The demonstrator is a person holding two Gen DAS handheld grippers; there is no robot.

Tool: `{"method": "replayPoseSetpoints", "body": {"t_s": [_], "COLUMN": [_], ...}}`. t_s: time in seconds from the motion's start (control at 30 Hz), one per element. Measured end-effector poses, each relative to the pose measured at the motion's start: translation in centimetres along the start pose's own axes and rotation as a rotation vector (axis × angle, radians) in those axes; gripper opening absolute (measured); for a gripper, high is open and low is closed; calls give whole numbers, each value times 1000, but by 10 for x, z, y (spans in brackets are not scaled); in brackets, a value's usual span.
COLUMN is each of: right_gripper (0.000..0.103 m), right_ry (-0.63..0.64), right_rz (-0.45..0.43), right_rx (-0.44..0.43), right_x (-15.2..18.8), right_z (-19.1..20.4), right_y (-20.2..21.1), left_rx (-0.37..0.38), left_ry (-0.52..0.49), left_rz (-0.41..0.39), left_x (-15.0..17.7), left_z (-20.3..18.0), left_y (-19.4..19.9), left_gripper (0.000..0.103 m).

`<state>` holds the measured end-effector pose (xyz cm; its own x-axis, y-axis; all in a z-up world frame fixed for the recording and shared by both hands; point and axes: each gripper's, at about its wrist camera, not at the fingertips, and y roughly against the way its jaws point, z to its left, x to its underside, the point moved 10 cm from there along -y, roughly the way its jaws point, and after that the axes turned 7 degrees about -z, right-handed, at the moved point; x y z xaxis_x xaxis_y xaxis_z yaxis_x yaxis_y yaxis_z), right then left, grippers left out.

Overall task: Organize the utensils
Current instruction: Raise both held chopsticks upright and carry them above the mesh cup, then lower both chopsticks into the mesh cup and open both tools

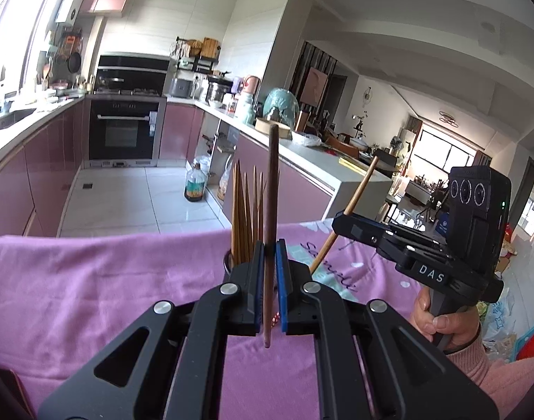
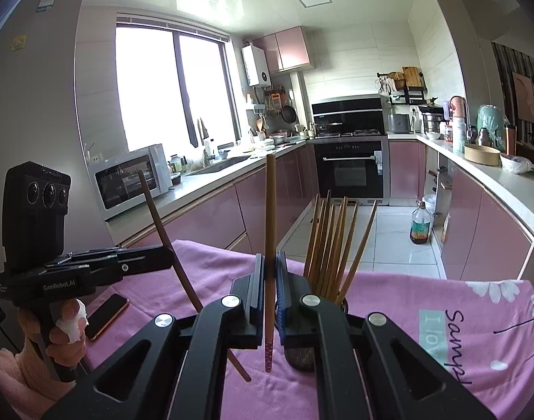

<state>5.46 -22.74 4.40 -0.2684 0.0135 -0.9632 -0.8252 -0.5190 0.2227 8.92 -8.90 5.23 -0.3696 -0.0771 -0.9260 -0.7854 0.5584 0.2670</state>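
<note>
Left hand-held gripper [image 1: 269, 266] clamped dark brown chopstick [image 1: 271, 189], held upright above pink cloth [image 1: 109, 280] on table. Right hand-held gripper [image 2: 269, 280] clamped lighter chopstick [image 2: 269, 210], also upright. Bundle of chopsticks [image 2: 333, 245] stood fanned in dark holder [image 2: 342, 303] just beyond both grippers. Phone [image 2: 107, 316] lay on cloth near left hand [image 2: 65, 332].
</note>
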Motion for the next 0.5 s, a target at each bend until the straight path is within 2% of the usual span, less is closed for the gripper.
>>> {"method": "replayPoseSetpoints", "body": {"t_s": [0.5], "right_gripper": [5], "right_ry": [26], "right_rz": [-57], "right_rx": [10], "right_x": [-32], "right_z": [-4], "right_y": [-1], "left_rx": [-16], "left_ry": [-62], "left_rz": [-90], "left_x": [-53], "left_z": [-22], "left_y": [3], "left_gripper": [7]}}
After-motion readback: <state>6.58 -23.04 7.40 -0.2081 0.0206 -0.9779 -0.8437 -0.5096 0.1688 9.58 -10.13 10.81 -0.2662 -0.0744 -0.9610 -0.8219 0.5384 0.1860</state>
